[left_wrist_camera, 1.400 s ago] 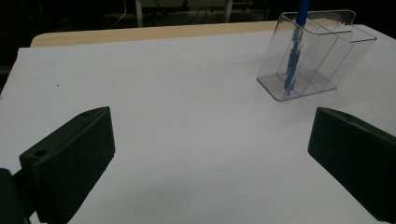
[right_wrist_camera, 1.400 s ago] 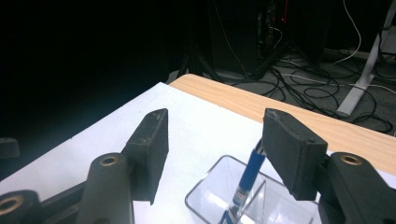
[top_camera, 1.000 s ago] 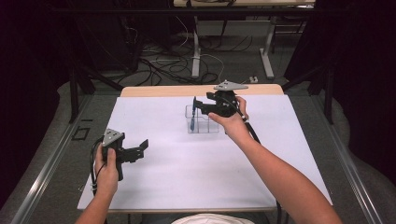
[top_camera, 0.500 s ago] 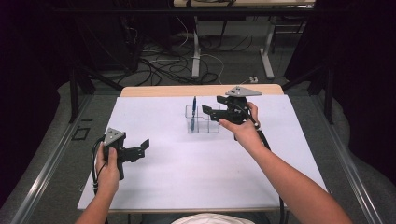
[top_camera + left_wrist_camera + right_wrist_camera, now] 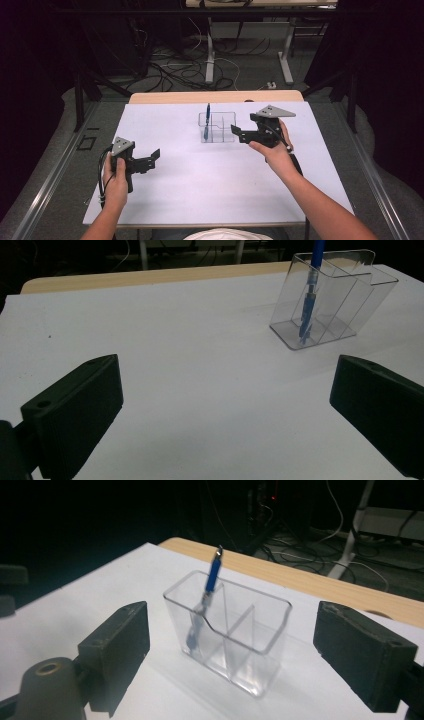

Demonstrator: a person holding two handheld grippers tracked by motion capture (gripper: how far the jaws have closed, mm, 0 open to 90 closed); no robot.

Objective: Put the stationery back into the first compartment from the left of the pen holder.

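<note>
A clear plastic holder (image 5: 218, 128) with compartments stands at the far middle of the white table (image 5: 200, 190). A blue pen (image 5: 206, 119) stands upright in its left compartment, leaning on the wall. My right gripper (image 5: 238, 134) is open just right of the holder, its jaws pointing at it and holding nothing. The right gripper view has the holder (image 5: 235, 635) and pen (image 5: 212, 582) between that gripper's (image 5: 250, 655) spread jaws, a little way off. My left gripper (image 5: 153, 159) is open and empty near the table's left front. The left gripper (image 5: 225, 410) looks toward the holder (image 5: 327, 300) and pen (image 5: 308, 305).
A strip of bare wooden tabletop (image 5: 215, 96) runs along the far edge beyond the white sheet. Behind the table the floor carries tangled cables (image 5: 175, 70) and desk legs (image 5: 210, 55). Dark curtains close in both sides.
My right gripper has drawn back from the holder, to the right and toward the person, and the pen now stands alone in the holder. The left gripper has stayed put.
</note>
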